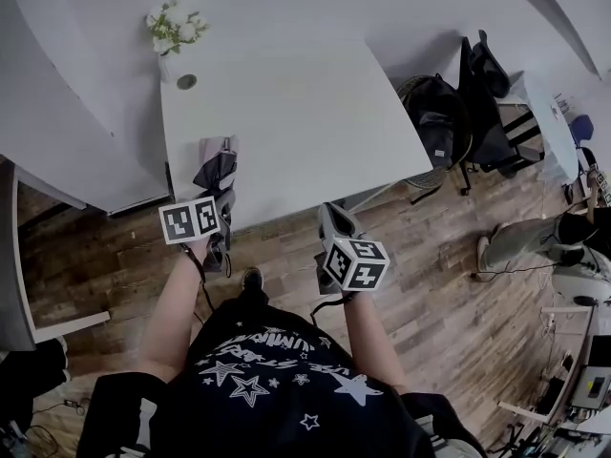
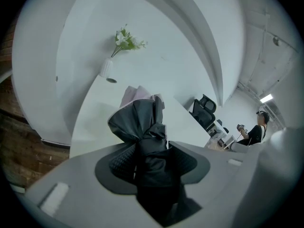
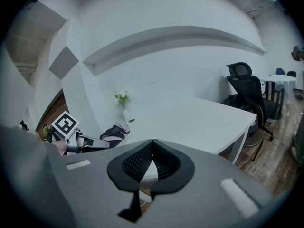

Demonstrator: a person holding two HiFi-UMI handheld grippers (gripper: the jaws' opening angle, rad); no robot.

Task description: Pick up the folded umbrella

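Observation:
The folded umbrella (image 1: 216,168), black with a pale pink lining, lies over the near left part of the white table (image 1: 305,113), its handle end past the front edge. My left gripper (image 1: 226,201) is shut on that near end. In the left gripper view the bunched black fabric (image 2: 138,122) fills the gap between the jaws of the left gripper (image 2: 152,156), with both pads pressing on it. My right gripper (image 1: 326,210) hovers off the table's front edge, to the right of the umbrella. Its jaws meet at the tips in the right gripper view (image 3: 152,144) and hold nothing.
A white vase of flowers (image 1: 170,31) and a small round object (image 1: 186,81) stand at the table's far left corner. Black office chairs (image 1: 477,93) stand to the right of the table. A wooden floor lies below. A person (image 2: 254,129) sits far off at the right.

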